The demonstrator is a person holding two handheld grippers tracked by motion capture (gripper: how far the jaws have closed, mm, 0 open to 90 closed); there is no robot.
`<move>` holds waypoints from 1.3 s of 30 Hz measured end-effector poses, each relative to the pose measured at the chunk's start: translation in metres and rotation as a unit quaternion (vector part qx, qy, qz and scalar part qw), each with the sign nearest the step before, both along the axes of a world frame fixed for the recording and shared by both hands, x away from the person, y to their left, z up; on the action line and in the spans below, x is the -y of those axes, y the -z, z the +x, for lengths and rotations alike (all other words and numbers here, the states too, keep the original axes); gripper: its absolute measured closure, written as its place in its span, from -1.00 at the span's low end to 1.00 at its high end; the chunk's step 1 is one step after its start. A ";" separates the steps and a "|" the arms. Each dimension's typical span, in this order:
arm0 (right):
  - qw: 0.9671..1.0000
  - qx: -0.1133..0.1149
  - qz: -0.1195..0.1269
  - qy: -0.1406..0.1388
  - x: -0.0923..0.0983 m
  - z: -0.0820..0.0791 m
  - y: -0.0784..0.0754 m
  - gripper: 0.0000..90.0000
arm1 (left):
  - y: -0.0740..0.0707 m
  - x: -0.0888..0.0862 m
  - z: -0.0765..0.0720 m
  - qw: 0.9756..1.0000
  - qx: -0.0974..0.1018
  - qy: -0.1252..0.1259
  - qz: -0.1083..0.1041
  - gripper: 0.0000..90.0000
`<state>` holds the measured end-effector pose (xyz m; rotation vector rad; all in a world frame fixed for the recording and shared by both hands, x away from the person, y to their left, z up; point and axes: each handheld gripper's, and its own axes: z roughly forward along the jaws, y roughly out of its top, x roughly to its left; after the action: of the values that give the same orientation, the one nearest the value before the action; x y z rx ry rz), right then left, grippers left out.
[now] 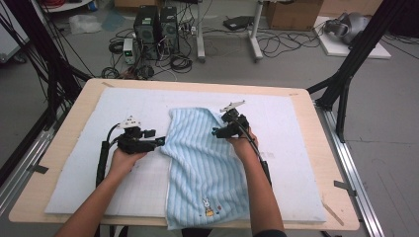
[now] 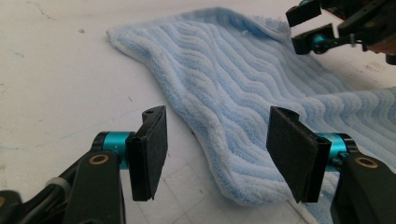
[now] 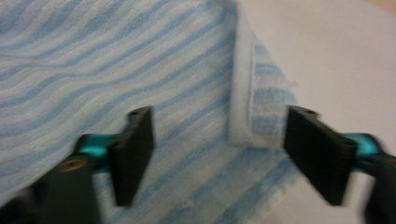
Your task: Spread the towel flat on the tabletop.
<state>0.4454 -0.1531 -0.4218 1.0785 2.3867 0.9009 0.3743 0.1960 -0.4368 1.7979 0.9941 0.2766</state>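
Observation:
A light blue ribbed towel (image 1: 202, 163) with a small rabbit picture (image 1: 207, 206) near its front hem lies rumpled on the white mat (image 1: 89, 182). My left gripper (image 1: 160, 142) sits at the towel's left edge. In the left gripper view its jaws (image 2: 219, 149) stand open, with the towel's (image 2: 243, 79) edge low between them and untouched. My right gripper (image 1: 217, 131) hovers over the towel's far right corner. In the right gripper view its jaws (image 3: 219, 154) stand open around a folded-over hem of the towel (image 3: 116, 56), pads apart from it. The right gripper (image 2: 310, 28) also shows in the left gripper view.
The mat covers a wooden table (image 1: 64, 143). Beyond the far edge are computer towers (image 1: 155, 27), cables and a cardboard box (image 1: 291, 15) on the floor. Black frame posts (image 1: 346, 84) stand at both sides.

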 end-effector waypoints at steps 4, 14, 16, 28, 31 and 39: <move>0.999 0.016 -0.025 0.014 0.001 0.008 0.003 0.09 | 0.001 0.000 0.000 1.000 -0.003 -0.001 0.004 -0.14; 0.998 0.032 -0.052 0.035 0.009 0.019 0.015 0.47 | 0.001 -0.003 0.000 1.000 -0.007 -0.008 -0.003 -0.13; 0.996 0.039 -0.068 0.031 0.010 0.019 0.015 0.74 | 0.002 -0.003 0.001 1.000 -0.009 -0.007 -0.002 -0.13; 0.973 0.101 -0.107 0.176 0.017 0.054 -0.020 0.85 | 0.003 -0.001 -0.001 1.000 -0.011 -0.011 0.003 -0.13; 0.971 0.079 -0.102 0.200 0.016 0.059 -0.020 0.36 | 0.004 -0.003 0.000 1.000 -0.014 -0.016 0.004 -0.13; 0.981 0.077 -0.102 0.148 0.006 0.047 -0.024 0.20 | 0.004 -0.004 0.000 1.000 -0.014 -0.023 0.004 -0.13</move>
<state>0.4924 -0.1586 -0.3978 1.1939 2.0696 0.6000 0.3742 0.2003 -0.4412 1.7922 1.0556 0.2847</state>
